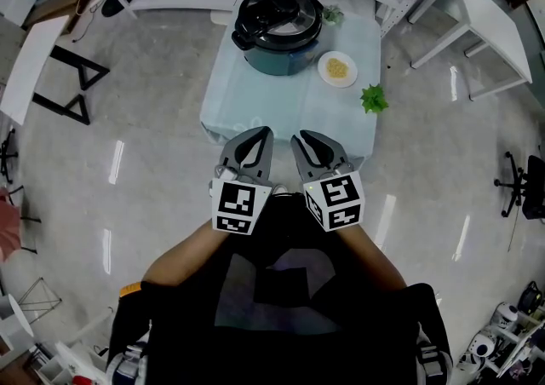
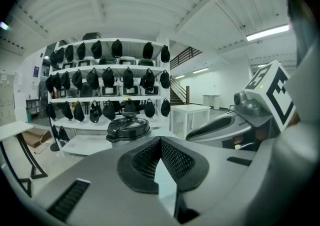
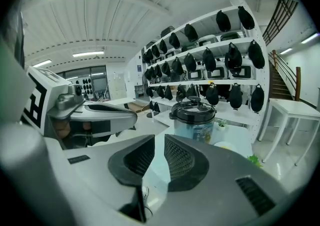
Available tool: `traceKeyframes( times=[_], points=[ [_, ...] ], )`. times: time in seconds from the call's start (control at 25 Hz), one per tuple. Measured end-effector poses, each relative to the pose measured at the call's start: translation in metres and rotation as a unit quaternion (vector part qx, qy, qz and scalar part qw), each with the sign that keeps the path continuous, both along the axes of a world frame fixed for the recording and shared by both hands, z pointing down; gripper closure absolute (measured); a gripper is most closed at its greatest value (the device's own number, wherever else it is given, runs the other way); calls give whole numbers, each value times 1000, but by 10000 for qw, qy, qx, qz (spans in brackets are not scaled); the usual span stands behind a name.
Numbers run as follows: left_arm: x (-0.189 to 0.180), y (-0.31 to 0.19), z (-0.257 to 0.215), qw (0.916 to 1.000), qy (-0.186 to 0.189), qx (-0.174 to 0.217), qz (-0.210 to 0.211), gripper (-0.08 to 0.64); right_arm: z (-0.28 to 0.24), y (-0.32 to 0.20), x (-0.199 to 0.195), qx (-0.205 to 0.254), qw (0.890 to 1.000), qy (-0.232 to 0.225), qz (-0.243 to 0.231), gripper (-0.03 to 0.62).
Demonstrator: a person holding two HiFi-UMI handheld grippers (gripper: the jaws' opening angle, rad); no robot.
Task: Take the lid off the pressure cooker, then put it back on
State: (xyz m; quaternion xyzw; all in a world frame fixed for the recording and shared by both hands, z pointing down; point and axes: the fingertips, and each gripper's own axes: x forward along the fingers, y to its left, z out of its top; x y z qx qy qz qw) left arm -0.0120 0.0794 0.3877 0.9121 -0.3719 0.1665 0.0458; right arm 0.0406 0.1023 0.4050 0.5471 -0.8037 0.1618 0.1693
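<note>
The pressure cooker [image 1: 277, 43] stands at the far end of a pale blue table [image 1: 281, 111], its black lid [image 1: 278, 10] sitting on it. In the left gripper view the cooker [image 2: 128, 130] shows straight ahead, and in the right gripper view the cooker [image 3: 193, 120] lies ahead, slightly right. Both grippers hover side by side over the table's near edge, well short of the cooker. My left gripper [image 1: 266, 132] has its tips touching, with nothing between them. The right gripper [image 1: 298, 138] keeps a narrow slit between its pads [image 3: 177, 157], and nothing is in it.
A white dish of yellow food [image 1: 338, 68] sits right of the cooker, and a green sprig [image 1: 373, 99] lies at the table's right edge. A small plant [image 1: 332, 14] is behind the cooker. Shelves of black cookers [image 2: 107, 77] line the back wall. White tables [image 1: 477, 25] stand right.
</note>
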Motion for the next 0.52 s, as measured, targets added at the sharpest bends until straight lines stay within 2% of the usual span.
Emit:
traceKeyframes(
  times=[0.52],
  points=[
    [-18,-1,-3,9998,3,48,-195,552,-1,-3,-14,26,9999,-6,-138,520]
  ],
)
